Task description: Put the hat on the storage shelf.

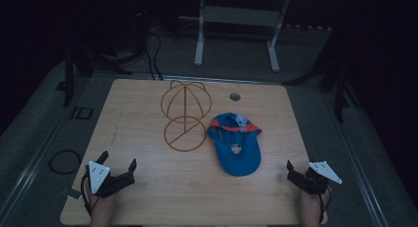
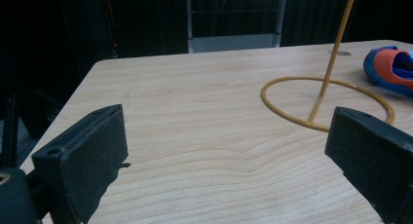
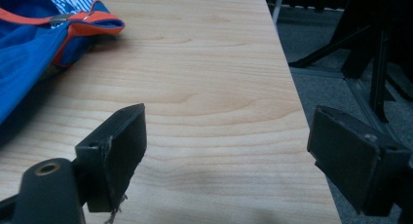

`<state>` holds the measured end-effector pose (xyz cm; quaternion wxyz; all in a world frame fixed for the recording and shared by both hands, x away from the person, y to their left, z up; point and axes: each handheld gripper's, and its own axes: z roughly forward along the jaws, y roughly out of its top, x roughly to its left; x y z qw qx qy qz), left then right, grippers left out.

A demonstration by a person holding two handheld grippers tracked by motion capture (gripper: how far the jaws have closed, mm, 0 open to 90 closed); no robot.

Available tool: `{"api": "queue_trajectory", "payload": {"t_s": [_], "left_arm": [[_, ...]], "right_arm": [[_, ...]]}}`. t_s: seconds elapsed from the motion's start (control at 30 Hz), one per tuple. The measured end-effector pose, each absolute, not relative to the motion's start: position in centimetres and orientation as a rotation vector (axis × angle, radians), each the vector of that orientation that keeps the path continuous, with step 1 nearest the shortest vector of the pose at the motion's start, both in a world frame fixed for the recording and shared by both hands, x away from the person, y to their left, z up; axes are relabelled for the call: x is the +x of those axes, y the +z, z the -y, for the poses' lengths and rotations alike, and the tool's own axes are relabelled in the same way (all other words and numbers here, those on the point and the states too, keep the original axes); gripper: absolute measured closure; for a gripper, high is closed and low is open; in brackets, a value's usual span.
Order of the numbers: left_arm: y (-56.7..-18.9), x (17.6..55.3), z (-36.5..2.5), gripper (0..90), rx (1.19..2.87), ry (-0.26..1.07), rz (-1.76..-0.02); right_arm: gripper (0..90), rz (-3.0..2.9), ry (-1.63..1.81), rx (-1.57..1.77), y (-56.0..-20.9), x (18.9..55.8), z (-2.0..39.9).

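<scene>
From the high view, my left tongs [image 1: 118,169] sit at the near left corner of the wooden surface [image 1: 148,187], jaws spread wide and holding nothing. My right tongs [image 1: 294,170] sit at the near right edge, also spread wide with nothing between the jaws. A blue cap [image 1: 235,144] with orange trim lies upside down right of the middle, well apart from both tongs. Just beside it on the left stands a gold wire stand [image 1: 184,116], a ring base with a rod and loops above. A small round hole [image 1: 235,96] shows in the surface near the far edge. The room beyond is dark and hard to make out.

In the left gripper view, my two black jaws stand far apart over bare wood, released. The wire stand's ring [image 2: 325,103] lies ahead to the right, its rod cut off at the top edge. The cap [image 2: 392,68] is cut off at the right edge.

In the right gripper view, my jaws are wide apart and grasp nothing; the right jaw hangs past the surface's edge over grey floor [image 3: 321,78]. The cap [image 3: 34,48] fills the upper left corner, cut off by the frame.
</scene>
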<state>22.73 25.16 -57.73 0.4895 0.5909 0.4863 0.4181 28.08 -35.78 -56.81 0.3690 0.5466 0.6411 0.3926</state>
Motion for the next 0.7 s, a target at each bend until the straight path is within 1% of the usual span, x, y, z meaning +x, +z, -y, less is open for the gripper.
{"api": "queue_trajectory", "payload": {"t_s": [0.4,0.57,0.7], "left_arm": [[-57.6,22.7,-24.6,2.2,1.460,0.999,-1.145],[-57.5,22.7,-24.4,2.2,1.445,0.985,-1.136],[-57.3,22.6,-24.4,2.2,1.466,0.972,-1.127]], "right_arm": [[14.3,-1.760,1.048,1.364,-56.7,28.3,35.6],[14.3,-1.802,1.079,1.324,-55.5,28.4,34.8],[13.7,-1.900,1.119,1.318,-54.5,29.3,33.9]]}}
